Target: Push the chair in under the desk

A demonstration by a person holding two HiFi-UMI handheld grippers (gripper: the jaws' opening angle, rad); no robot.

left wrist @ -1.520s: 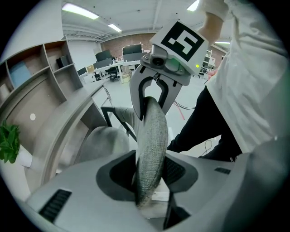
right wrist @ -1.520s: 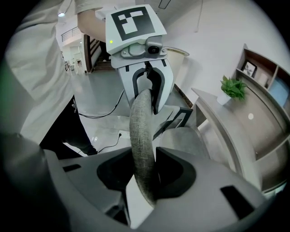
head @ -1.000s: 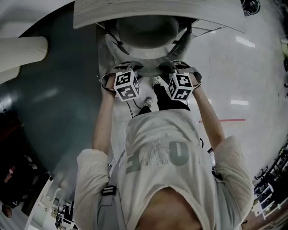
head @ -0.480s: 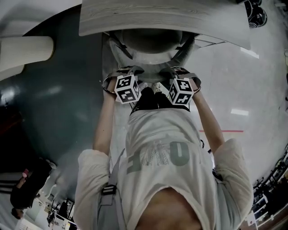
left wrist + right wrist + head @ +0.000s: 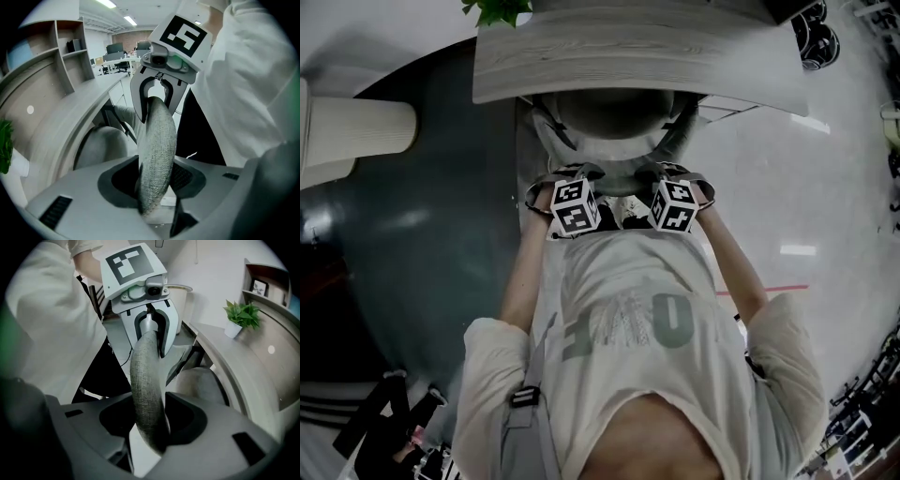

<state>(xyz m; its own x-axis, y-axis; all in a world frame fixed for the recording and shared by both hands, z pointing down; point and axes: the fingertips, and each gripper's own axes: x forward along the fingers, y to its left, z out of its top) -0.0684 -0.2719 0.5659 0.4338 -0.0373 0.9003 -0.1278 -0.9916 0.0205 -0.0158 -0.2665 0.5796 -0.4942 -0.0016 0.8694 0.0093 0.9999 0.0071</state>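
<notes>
The grey chair's seat (image 5: 614,117) sits partly beneath the wooden desk (image 5: 637,56). Its fabric backrest rim (image 5: 619,175) runs between my two grippers. My left gripper (image 5: 567,180) clasps the rim's left end. In the left gripper view the rim (image 5: 157,140) fills the gap of my left gripper (image 5: 157,206). My right gripper (image 5: 675,178) clasps the right end, with the rim (image 5: 147,380) passing through my right gripper (image 5: 150,446). Both sets of jaws have just been opening slightly, the right most recently. The rim still bears on the pads.
A potted plant (image 5: 241,315) stands on the desk's left end, near a shelf unit (image 5: 70,51). A pale round pillar (image 5: 356,131) rises at the left over dark flooring (image 5: 422,234). Glossy light floor with a red line (image 5: 773,289) lies to the right. My torso is just behind the backrest.
The chair seat has slid somewhat further under the desk, and my body has closed in behind it. Both grippers stay on the backrest rim.
</notes>
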